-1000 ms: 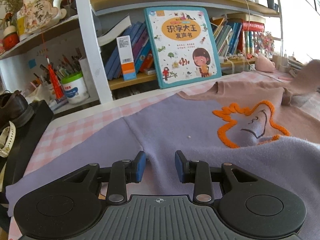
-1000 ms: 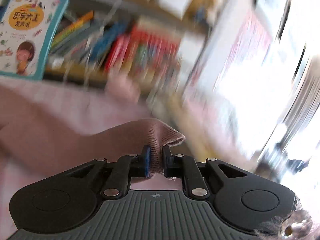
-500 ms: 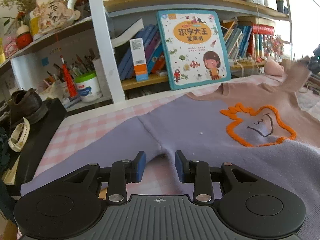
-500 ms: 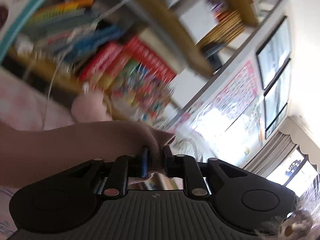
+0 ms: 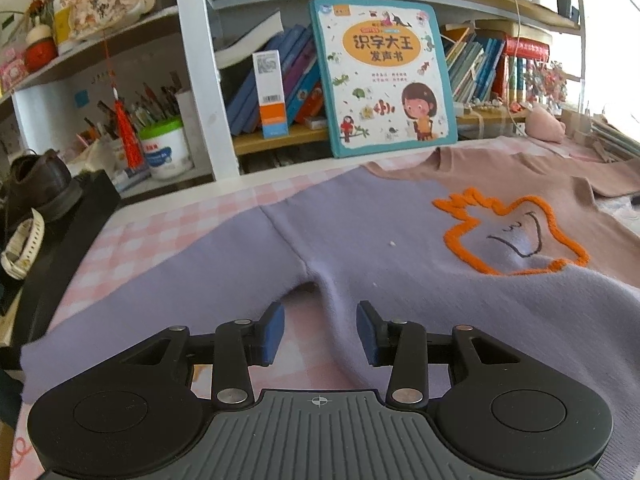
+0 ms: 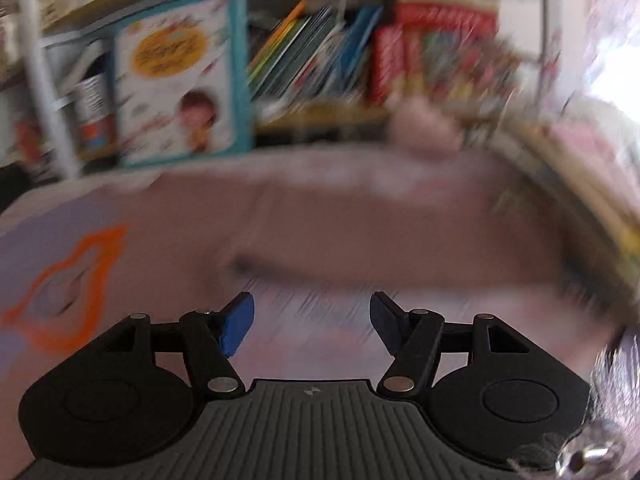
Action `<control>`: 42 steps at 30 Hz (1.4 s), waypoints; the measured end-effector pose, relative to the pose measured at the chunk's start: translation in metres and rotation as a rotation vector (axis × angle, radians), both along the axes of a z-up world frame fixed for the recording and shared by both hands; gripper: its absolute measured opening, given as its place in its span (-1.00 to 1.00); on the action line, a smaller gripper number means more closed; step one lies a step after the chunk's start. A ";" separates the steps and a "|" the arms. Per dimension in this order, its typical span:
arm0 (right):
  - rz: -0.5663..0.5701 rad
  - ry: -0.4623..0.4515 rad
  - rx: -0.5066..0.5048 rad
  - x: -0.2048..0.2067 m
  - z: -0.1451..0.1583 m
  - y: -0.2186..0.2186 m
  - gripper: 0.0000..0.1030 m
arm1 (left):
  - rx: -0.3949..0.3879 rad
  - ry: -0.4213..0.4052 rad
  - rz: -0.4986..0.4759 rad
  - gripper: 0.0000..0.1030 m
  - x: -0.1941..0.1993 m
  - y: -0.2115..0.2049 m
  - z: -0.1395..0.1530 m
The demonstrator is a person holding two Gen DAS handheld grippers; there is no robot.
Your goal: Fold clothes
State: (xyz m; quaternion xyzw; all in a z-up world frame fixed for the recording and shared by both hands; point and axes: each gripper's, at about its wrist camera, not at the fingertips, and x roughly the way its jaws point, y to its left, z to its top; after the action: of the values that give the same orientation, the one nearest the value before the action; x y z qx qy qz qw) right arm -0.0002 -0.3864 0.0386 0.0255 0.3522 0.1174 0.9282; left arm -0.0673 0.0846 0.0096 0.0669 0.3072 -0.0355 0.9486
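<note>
Sweater (image 5: 400,248) is spread flat on the pink checked cloth (image 5: 160,232), laid out for folding imo. Left gripper (image 5: 320,330) sits low at the underarm, jaws opening w/ a fabric ridge between, not pinched. Right gripper (image 6: 312,322) opening wide over the blurry pinkish sleeve (image 6: 400,240), nothing held.

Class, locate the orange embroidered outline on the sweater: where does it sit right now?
In the left wrist view the orange outline sits right of centre on the sweater, where lilac meets brownish pink, below the picture book.
</note>
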 end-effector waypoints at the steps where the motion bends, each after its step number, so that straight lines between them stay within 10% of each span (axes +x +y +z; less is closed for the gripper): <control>1: 0.013 0.027 0.022 -0.007 -0.003 0.001 0.19 | -0.010 0.008 -0.002 -0.22 -0.001 0.000 -0.001; 11: 0.064 0.080 0.096 -0.066 -0.016 0.020 -0.04 | -0.204 0.108 0.055 -0.21 -0.023 0.015 -0.021; 18: 0.142 0.064 0.016 -0.090 -0.016 0.040 -0.65 | -0.351 0.142 -0.006 -0.39 -0.022 0.015 -0.021; 21: 0.158 0.061 0.033 -0.096 -0.016 0.043 -0.74 | -0.306 0.143 0.005 -0.90 -0.019 0.010 -0.022; 42: 0.110 0.057 0.018 -0.102 -0.017 0.044 -0.73 | -0.296 0.111 0.070 -0.90 -0.028 0.023 -0.021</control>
State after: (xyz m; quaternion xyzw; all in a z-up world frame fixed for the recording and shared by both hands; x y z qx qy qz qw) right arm -0.1026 -0.3421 0.0214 0.0180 0.3784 0.1705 0.9096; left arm -0.0951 0.1071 -0.0113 -0.0867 0.3528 -0.0510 0.9303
